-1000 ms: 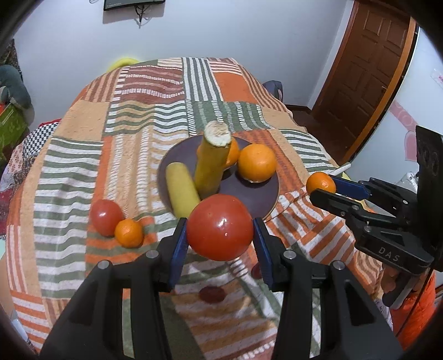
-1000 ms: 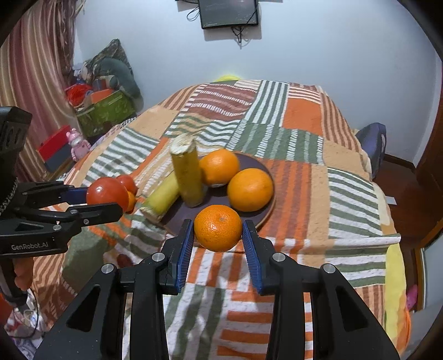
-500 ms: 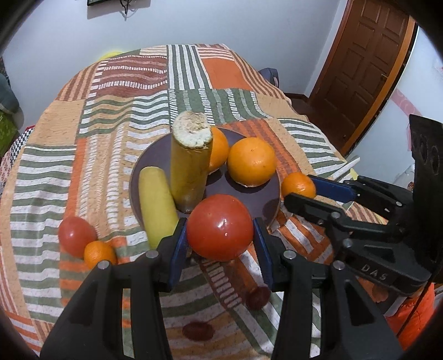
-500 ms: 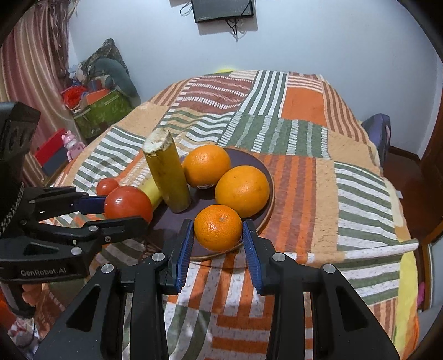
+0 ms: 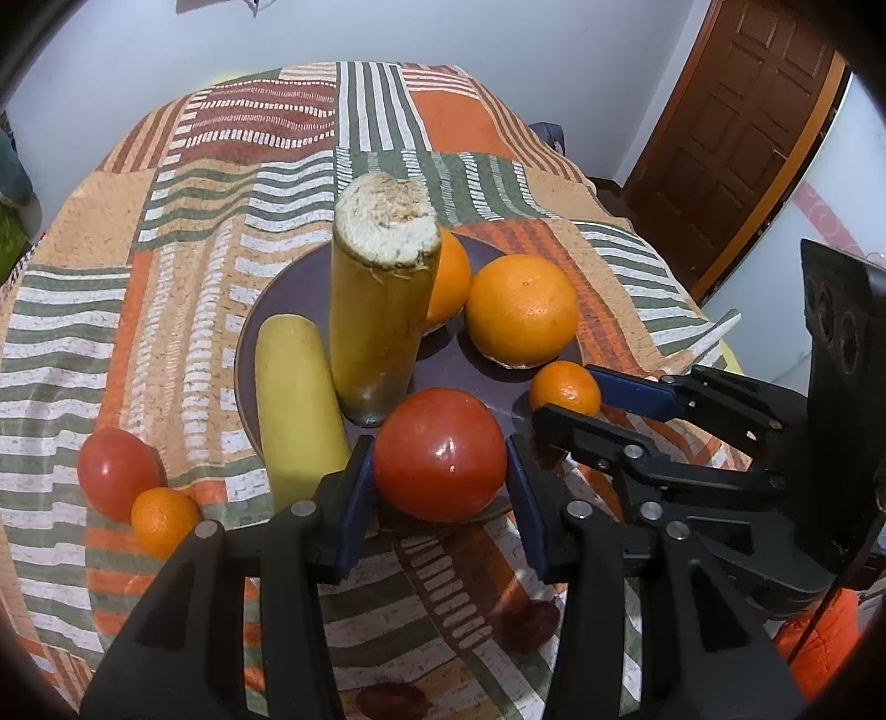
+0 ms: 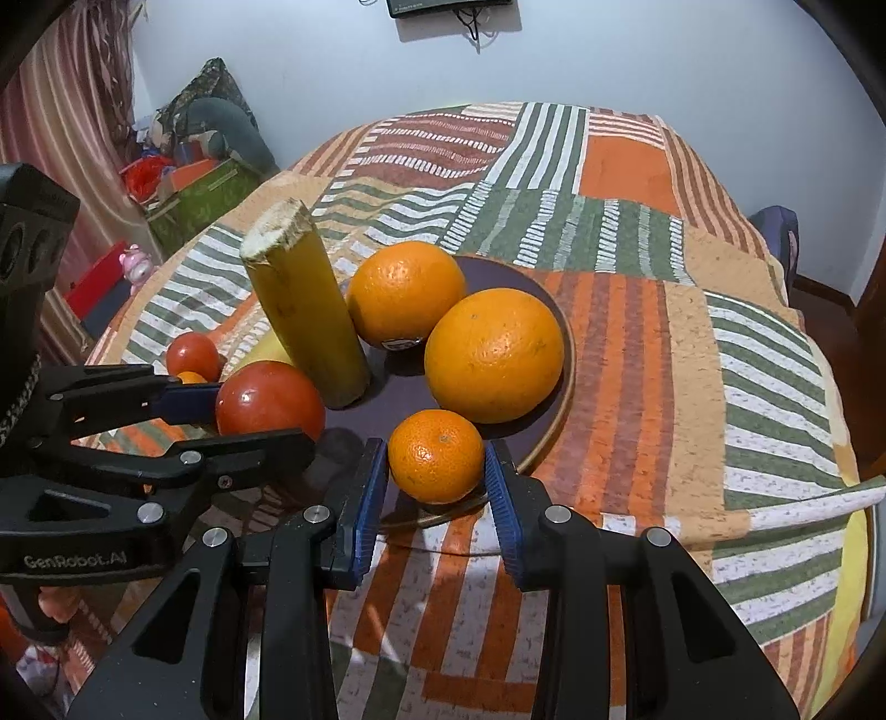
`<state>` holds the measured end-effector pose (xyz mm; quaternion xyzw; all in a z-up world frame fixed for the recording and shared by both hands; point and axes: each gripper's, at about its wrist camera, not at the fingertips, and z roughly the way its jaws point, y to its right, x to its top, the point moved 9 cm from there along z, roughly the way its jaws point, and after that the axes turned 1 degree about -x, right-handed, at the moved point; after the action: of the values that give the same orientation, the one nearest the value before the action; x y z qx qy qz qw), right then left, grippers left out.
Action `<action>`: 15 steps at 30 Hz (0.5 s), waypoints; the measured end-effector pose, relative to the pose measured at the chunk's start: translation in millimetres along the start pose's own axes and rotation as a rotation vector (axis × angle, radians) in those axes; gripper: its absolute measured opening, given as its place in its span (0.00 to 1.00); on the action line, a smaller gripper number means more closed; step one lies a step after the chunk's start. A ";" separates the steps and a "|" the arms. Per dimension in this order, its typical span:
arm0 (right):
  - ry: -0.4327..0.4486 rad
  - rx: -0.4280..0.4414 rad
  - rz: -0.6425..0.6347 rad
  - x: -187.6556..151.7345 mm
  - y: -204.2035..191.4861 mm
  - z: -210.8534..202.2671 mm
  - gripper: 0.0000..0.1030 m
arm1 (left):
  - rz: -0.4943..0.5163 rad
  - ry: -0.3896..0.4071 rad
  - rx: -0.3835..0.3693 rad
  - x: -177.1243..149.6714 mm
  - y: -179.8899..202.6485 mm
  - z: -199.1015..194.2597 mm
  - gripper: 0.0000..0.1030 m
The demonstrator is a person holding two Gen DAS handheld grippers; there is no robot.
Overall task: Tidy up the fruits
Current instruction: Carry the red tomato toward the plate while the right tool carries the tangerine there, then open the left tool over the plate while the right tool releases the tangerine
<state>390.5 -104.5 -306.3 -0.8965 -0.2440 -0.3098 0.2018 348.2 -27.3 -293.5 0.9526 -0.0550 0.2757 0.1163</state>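
Observation:
My left gripper [image 5: 440, 476] is shut on a red tomato [image 5: 440, 454], held low over the near rim of the dark plate [image 5: 288, 310]. My right gripper [image 6: 434, 471] is shut on a small mandarin [image 6: 436, 455] just above the plate's front edge [image 6: 559, 399]. On the plate stand an upright yellow stalk [image 5: 382, 310], a second yellow piece [image 5: 296, 404] lying flat and two big oranges [image 5: 520, 310] [image 6: 407, 291]. A second tomato [image 5: 119, 473] and a small mandarin [image 5: 163, 520] lie on the cloth left of the plate.
The round table wears a striped patchwork cloth [image 5: 166, 232]. A brown door [image 5: 736, 127] stands at the back right. Boxes and toys [image 6: 188, 183] crowd the floor at the left. A screen [image 6: 448, 5] hangs on the far wall.
Both grippers have come forward and down toward the plate with their fruit. The tomato and the mandarin now hang over the plate's near rim instead of over the cloth.

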 end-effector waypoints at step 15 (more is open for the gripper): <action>-0.014 -0.004 -0.014 -2.4 -2.8 1.4 0.37 | -0.029 -0.004 0.016 -1.6 -1.8 -6.7 0.49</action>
<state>387.9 -102.3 -308.3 -0.8974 -0.2509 -0.3054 0.1963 343.7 -23.7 -289.2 0.9547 -0.0393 0.2726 0.1124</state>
